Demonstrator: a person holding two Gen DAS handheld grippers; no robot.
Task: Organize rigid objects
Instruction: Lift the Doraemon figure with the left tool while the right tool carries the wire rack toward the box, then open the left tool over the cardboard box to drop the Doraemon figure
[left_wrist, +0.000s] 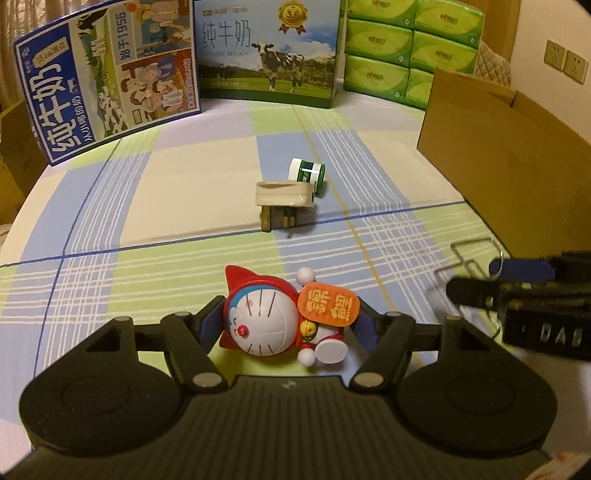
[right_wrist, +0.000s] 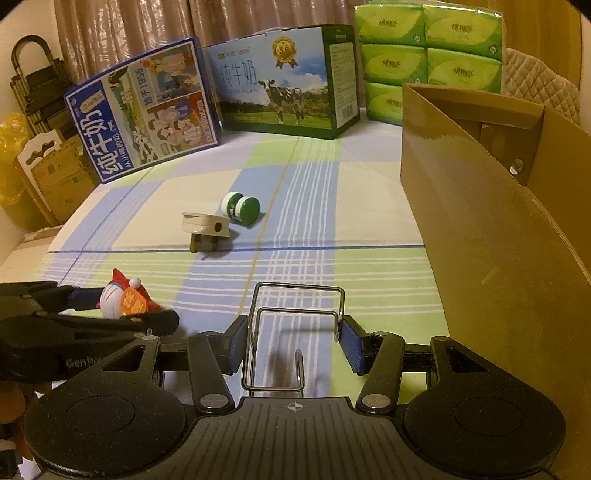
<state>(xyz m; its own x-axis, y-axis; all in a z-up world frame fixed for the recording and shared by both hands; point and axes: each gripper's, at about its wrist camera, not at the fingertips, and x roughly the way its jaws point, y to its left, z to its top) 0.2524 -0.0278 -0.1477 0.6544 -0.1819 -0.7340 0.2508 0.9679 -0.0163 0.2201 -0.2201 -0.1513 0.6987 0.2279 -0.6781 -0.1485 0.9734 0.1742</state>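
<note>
My left gripper (left_wrist: 286, 321) is shut on a Doraemon figurine (left_wrist: 273, 321) in a red hood with an orange sign, held sideways just above the checked sheet; it also shows in the right wrist view (right_wrist: 123, 297). My right gripper (right_wrist: 293, 341) is shut on a wire rack (right_wrist: 295, 321), its blue pads pressing the metal frame on both sides. The wire rack also shows at the right edge of the left wrist view (left_wrist: 469, 266). A beige plug adapter (left_wrist: 284, 195) and a green jar (left_wrist: 308, 173) with a white lid lie side by side farther ahead.
An open brown cardboard box (right_wrist: 498, 221) stands at the right. Two milk cartons (left_wrist: 110, 77) (left_wrist: 269, 51) and stacked green tissue packs (left_wrist: 413, 48) line the far edge. The checked sheet (left_wrist: 166, 229) covers the surface.
</note>
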